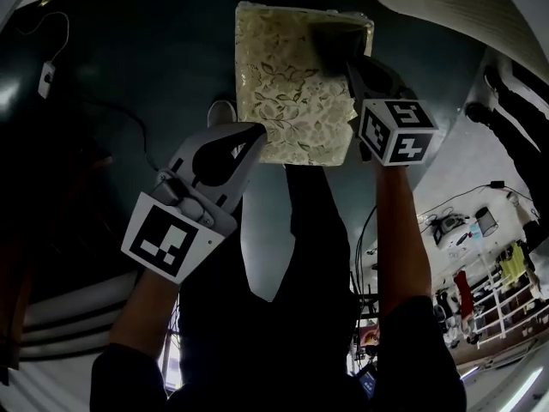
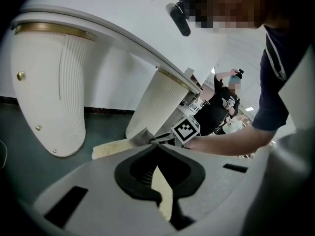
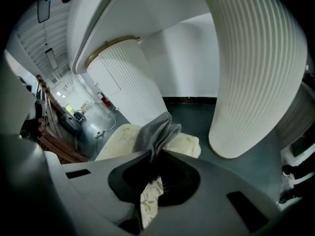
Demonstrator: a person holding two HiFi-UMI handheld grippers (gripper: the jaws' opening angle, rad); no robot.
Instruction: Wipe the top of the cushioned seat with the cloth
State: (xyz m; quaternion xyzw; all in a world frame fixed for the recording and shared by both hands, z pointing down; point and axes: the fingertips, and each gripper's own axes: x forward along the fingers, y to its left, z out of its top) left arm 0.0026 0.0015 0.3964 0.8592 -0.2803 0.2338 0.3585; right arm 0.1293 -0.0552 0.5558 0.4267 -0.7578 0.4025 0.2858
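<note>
The cushioned seat [image 1: 296, 84] has a pale floral cover and lies on the dark floor straight ahead. A grey cloth [image 1: 333, 34] is bunched on its far right corner, and my right gripper [image 1: 350, 61] is shut on it. In the right gripper view the cloth [image 3: 157, 130] rises in folds from the closed jaws over the seat [image 3: 117, 137]. My left gripper [image 1: 258, 132] is shut with nothing in it, its tip at the seat's near left edge. The left gripper view shows the seat [image 2: 109, 149] low ahead and the right gripper's marker cube [image 2: 186, 128] beyond it.
White ribbed pillars [image 3: 256, 77] stand close round the seat on the dark green floor [image 1: 146, 67]. A cable and plug [image 1: 47, 77] lie far left. A white shoe [image 1: 221, 110] sits by the seat's left edge. Another person's dark shoes [image 1: 506, 101] are at right.
</note>
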